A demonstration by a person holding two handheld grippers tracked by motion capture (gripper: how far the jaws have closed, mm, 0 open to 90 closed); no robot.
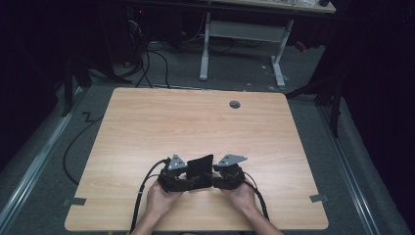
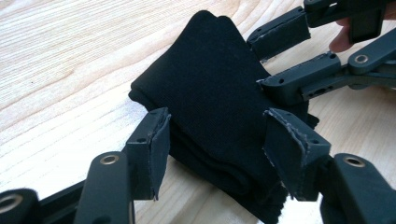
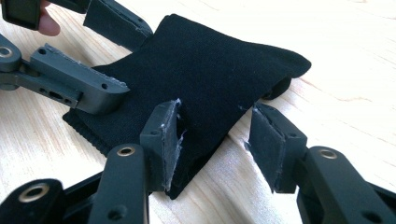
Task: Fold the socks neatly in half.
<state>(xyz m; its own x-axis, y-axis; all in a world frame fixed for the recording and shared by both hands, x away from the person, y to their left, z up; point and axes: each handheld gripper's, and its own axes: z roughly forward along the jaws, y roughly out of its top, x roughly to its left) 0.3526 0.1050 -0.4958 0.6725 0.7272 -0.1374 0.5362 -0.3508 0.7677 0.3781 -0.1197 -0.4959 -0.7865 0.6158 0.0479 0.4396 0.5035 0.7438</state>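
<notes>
- A folded black knitted cloth (image 1: 200,166), soft and in several layers, is seen on the near middle of the pale wood-grain table (image 1: 195,122), between the two grippers.
- In the left gripper view the black cloth (image 2: 210,93) is shown lying on the table top (image 2: 70,56), with stacked folds along its near edge and a rounded corner pointing away.
- The left gripper (image 2: 217,144) is held with its jaws spread, one padded jaw on each side of the cloth's near edge; the pads appear to touch the fabric, though a firm pinch cannot be confirmed.
- The right gripper (image 3: 217,140) is likewise held with jaws spread; the cloth's (image 3: 201,70) near corner is set between them, one pad against the fabric and the other just beside its edge.
- In each gripper view the opposite gripper is recorded at the far edge of the cloth, its two jaws apart and resting at the fabric.
- In the high view the left gripper (image 1: 188,178) and the right gripper (image 1: 214,177) are placed close together, each gripped by a hand (image 1: 161,198) entering from the near edge.
- A small round grey cable port (image 1: 235,104) is set in the far part of the table, well apart from the cloth.
- A white-legged desk (image 1: 244,34) is noted on the floor beyond the table.
</notes>
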